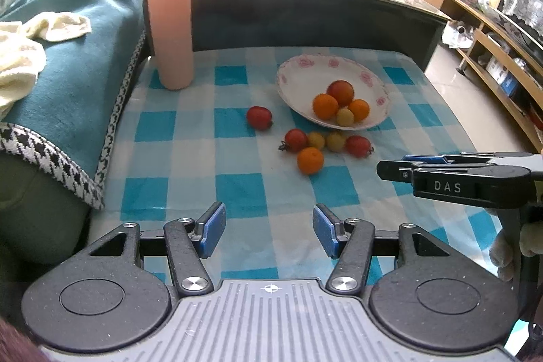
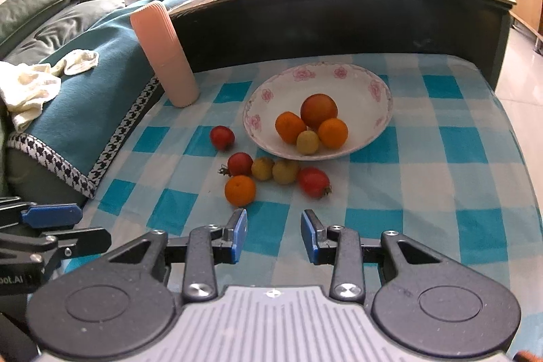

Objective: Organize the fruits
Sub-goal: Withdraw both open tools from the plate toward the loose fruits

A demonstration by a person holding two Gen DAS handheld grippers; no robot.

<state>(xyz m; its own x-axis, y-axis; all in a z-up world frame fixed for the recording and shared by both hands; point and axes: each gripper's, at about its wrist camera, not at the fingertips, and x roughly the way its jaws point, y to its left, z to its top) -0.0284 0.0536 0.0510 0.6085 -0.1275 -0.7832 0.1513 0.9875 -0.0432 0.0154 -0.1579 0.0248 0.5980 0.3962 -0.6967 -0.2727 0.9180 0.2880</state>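
Right wrist view: the desk (image 2: pixel 424 172), under a blue-and-white checked cloth, carries everything. On its far left stands a tall pink cylinder (image 2: pixel 164 56), tilted toward the sofa. A white floral bowl (image 2: pixel 373 90) sits mid-desk holding four fruits: a dark red one (image 2: pixel 319 111), two orange, one small yellow. Six loose fruits (image 2: pixel 268 172) lie just in front of the bowl: three red, two yellowish, one orange (image 2: pixel 240 190); they may be tomatoes, hard to tell. The right gripper (image 2: pixel 273 234) hovers near the orange one, jaws spread and empty. The left gripper (image 1: pixel 269 234) is likewise spread, holding nothing.
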